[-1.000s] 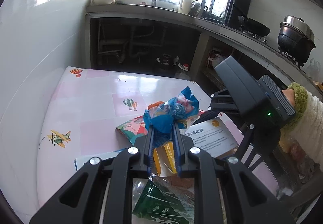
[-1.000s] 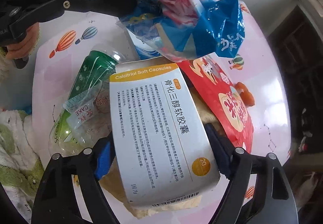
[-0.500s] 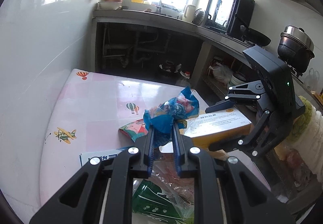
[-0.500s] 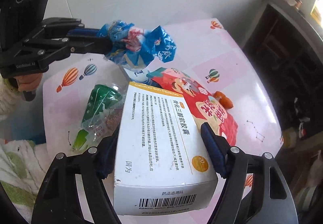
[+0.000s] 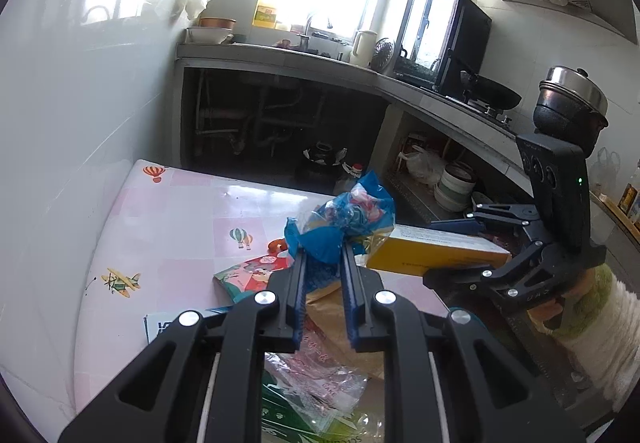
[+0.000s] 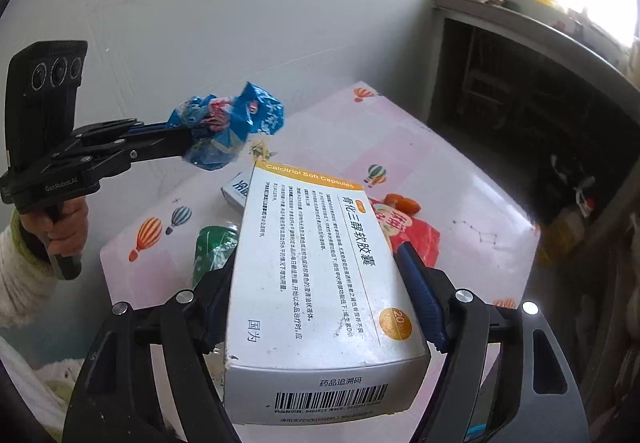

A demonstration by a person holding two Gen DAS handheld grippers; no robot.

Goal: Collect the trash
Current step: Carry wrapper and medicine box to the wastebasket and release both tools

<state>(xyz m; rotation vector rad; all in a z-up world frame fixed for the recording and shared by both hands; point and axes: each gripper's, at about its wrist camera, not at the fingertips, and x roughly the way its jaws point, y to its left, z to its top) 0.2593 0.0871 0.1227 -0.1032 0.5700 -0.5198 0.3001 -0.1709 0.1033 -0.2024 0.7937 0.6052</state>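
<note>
Kitchen walls in pale tile surround a small surface (image 5: 172, 227) covered in pink oilcloth printed with hot-air balloons and a little aeroplane. Beyond it, at 12 o'clock in the left wrist view, a grey counter (image 5: 280, 57) runs under a bright window, with a black oven (image 5: 444, 39), a wok (image 5: 494, 95) and a lidded steel pot (image 5: 572, 99) along it toward 2 o'clock. On the surface lie a red snack bag (image 6: 412, 235), a crushed green plastic bottle (image 6: 214, 247), a small orange scrap (image 6: 404, 203) and a white and blue carton (image 6: 236, 191), all close together.

A hand (image 6: 66, 221) in a fluffy white sleeve with a green cuff grips the handle of the left tongs (image 6: 188, 141) at 9 o'clock in the right wrist view, holding them roughly level above the surface. The left tongs (image 5: 324, 243) are nearly closed, clenched on a crumpled blue wrapper (image 5: 344, 219), which hangs clear of the surface.

Right tongs (image 5: 452, 243) reach in from 3 o'clock in the left wrist view, tilted downward, just beside the wrapper. Their jaws have just been closing and now stand wide, clamped on the long sides of a white and orange medicine box (image 6: 320, 283), lifted above the litter; its barcode end faces the camera
</note>
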